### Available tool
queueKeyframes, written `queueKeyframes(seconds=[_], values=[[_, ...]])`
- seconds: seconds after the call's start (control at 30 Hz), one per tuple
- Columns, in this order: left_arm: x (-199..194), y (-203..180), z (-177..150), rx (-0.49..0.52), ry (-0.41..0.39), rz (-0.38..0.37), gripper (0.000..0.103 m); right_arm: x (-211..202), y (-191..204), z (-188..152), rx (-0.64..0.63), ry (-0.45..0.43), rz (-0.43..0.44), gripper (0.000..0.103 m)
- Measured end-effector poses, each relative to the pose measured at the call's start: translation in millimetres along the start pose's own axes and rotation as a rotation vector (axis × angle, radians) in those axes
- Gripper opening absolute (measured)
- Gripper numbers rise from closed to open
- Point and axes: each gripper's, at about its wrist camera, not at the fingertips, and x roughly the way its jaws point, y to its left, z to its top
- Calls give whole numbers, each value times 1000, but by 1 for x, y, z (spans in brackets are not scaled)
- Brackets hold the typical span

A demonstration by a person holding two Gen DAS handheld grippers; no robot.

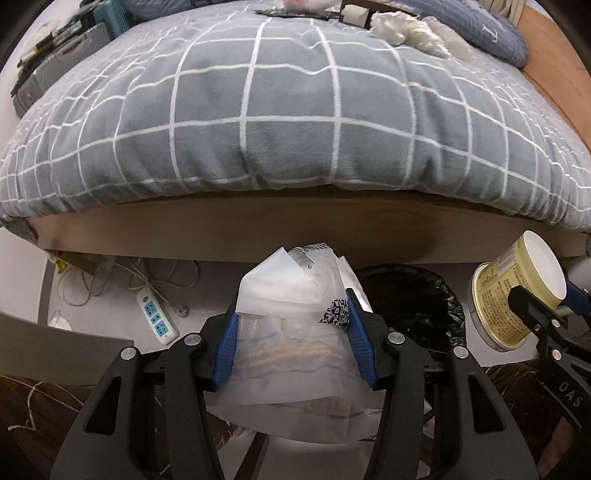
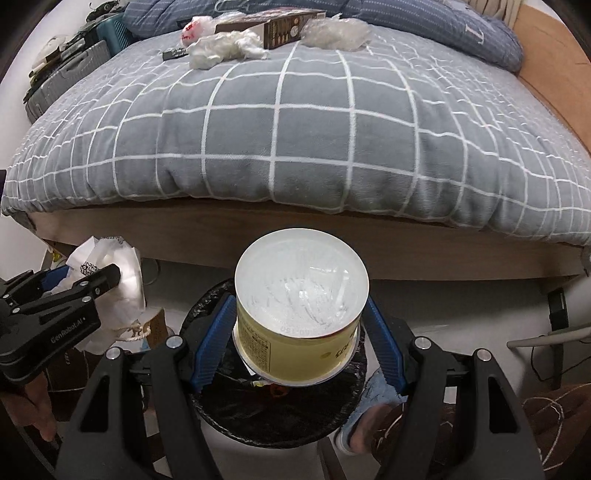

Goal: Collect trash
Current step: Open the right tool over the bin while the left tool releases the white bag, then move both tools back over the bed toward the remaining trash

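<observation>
Your left gripper (image 1: pixel 291 332) has its blue pads (image 1: pixel 227 341) pinched in on a crumpled translucent bag (image 1: pixel 291 354), jaws partly closed, the film bulging out above and below — soft, feather-light stuff that will sag and slither, so the grip across its bunched middle looks the safest place. Over on the right gripper (image 2: pixel 301 332), the jaws stand wider, clamped across the sides of a yellow tub (image 2: pixel 299 325), open mouth facing the camera and empty as far as I can see; stiff-walled, light, a bit slick on the label, and squeezing near the rim could flex it. Just beyond the tub sits the bin with its black liner (image 2: pixel 273 413), right under your right hand, while the bag hangs beside it to the left. Further out, more rubbish waits on the checked duvet (image 2: pixel 295 122) — white plastic wads (image 2: pixel 225 50) and a brown carton (image 2: pixel 273 29).
</observation>
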Motion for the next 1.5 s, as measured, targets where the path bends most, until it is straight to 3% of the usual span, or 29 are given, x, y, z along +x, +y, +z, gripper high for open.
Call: queueKeyframes(seconds=[0.47, 0.6, 0.7, 1.3, 1.5], values=[[17, 25, -5, -33, 39, 11, 51, 29, 26, 3, -44, 55, 5, 68], [20, 22, -6, -33, 52, 10, 51, 36, 29, 5, -54, 56, -8, 86], [29, 15, -8, -16, 60, 10, 51, 42, 26, 1, -53, 52, -23, 91], [47, -56, -4, 69, 101, -31, 51, 41, -57, -16, 104, 78, -118, 95], [46, -80, -4, 108, 99, -42, 51, 26, -80, -17, 156, 41, -146, 95]])
